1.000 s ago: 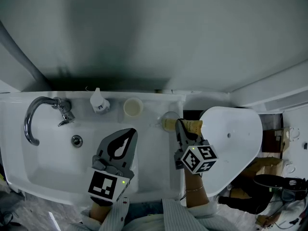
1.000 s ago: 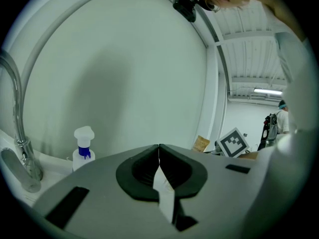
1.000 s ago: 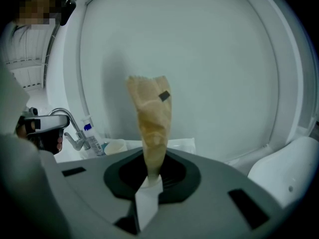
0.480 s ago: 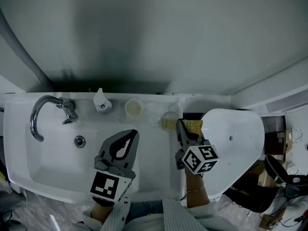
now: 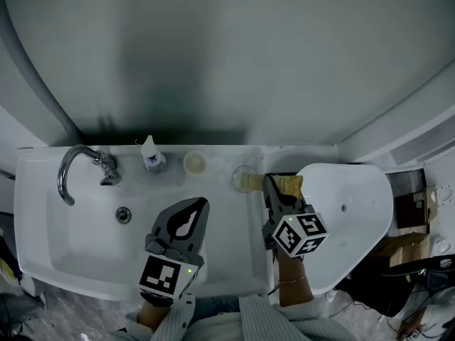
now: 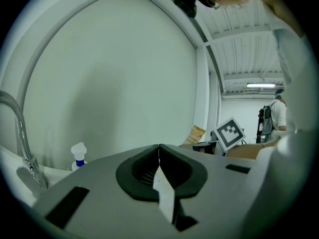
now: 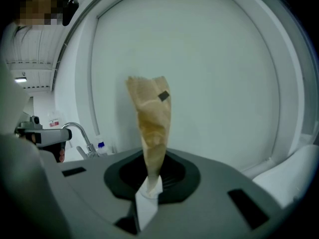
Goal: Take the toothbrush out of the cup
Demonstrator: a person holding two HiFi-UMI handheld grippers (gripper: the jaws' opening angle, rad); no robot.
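My right gripper (image 5: 273, 192) (image 7: 149, 182) is shut on the lower end of a tan crumpled packet (image 5: 287, 185) (image 7: 152, 126), which stands up from its jaws over the sink's right rim. Just left of it stands a clear cup (image 5: 245, 178) with something yellowish inside. I cannot make out a toothbrush. My left gripper (image 5: 197, 206) (image 6: 158, 151) hangs over the basin, jaws shut together with nothing between them. Its view also catches the packet (image 6: 195, 134) and the right gripper's marker cube (image 6: 230, 132).
A white sink (image 5: 43, 233) has a chrome faucet (image 5: 77, 168) at the left. A small white bottle (image 5: 151, 155) and a beige cup (image 5: 195, 163) stand on its back ledge. A white rounded lid (image 5: 355, 212) lies to the right; clutter fills the floor beyond it.
Both grippers have lifted a little above the sink, and the head view has shifted. The right gripper keeps its hold on the tan packet; the left stays shut and empty.
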